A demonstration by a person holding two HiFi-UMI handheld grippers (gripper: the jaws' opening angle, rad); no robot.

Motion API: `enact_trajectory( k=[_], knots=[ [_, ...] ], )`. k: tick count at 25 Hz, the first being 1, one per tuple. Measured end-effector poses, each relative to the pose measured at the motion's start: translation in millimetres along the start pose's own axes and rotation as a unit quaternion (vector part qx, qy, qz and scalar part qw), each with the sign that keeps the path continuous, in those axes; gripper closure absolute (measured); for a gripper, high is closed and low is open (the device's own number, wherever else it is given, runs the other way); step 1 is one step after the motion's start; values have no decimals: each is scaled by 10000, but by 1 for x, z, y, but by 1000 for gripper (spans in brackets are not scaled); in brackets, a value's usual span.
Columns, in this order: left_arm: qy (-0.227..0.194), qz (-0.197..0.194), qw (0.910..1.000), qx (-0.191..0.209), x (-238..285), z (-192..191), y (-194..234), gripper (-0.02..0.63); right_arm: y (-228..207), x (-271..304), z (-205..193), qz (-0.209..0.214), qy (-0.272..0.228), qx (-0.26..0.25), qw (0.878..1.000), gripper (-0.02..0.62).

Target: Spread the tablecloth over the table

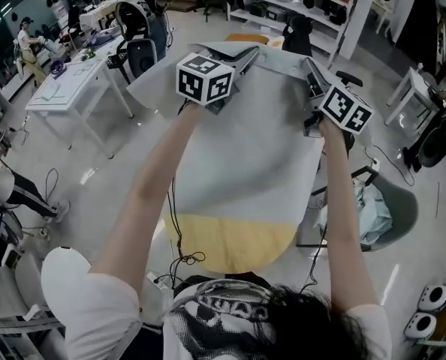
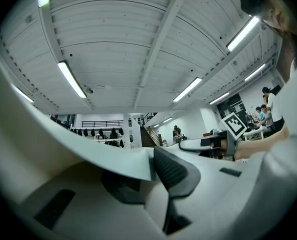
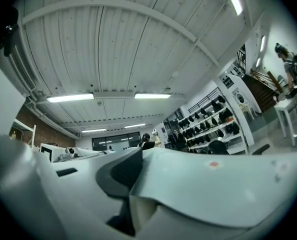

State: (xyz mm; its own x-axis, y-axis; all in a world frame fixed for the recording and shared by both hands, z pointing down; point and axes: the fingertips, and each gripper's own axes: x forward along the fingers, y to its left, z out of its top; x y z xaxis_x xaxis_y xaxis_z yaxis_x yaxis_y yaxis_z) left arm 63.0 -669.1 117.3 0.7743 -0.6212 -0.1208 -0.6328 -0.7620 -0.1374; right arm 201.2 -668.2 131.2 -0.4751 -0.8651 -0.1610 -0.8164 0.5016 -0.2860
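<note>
Left tongs [image 1: 242, 58]: mine, clenched on the far edge of the tablecloth [image 1: 245, 148], at 11 o'clock.
Right tongs [image 1: 311, 77]: mine, clenched on that same edge, at 1 o'clock.
Tablecloth: pale grey, running from both tongs down over the round table [image 1: 230, 246].
Table: wooden top showing bare at 6 o'clock.

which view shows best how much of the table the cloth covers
The head view: the tablecloth reaches over the table, whose near wooden part is bare. The two gripper views show only its edge in the jaws, no table.
</note>
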Motion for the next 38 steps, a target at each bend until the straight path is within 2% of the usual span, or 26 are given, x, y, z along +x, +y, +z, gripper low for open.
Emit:
enact_trajectory(
  k=[8,11,14,19,24,31,38],
  knots=[
    [-191,256,9982,501,33,57,51,546,1,61,65,339,-399,-504,9974,515],
    [-229,342,9966,717,31,72,62,546,9,74,77,467,-530,-530,9961,516],
    [-282,412,9958,763,23,74,68,546,17,81,74,586,-565,-510,9954,515],
    [-152,501,9970,569,-1,46,66,545,25,77,39,679,-333,-361,9965,515],
    [82,537,9980,326,-32,8,54,545,37,61,-9,580,76,-202,9981,514],
    [438,402,9982,20,-82,-43,22,543,62,17,-70,315,526,-151,9980,514],
    [453,161,9984,-289,-133,-66,-17,543,98,-37,-106,116,630,-54,9979,514]
  ],
)
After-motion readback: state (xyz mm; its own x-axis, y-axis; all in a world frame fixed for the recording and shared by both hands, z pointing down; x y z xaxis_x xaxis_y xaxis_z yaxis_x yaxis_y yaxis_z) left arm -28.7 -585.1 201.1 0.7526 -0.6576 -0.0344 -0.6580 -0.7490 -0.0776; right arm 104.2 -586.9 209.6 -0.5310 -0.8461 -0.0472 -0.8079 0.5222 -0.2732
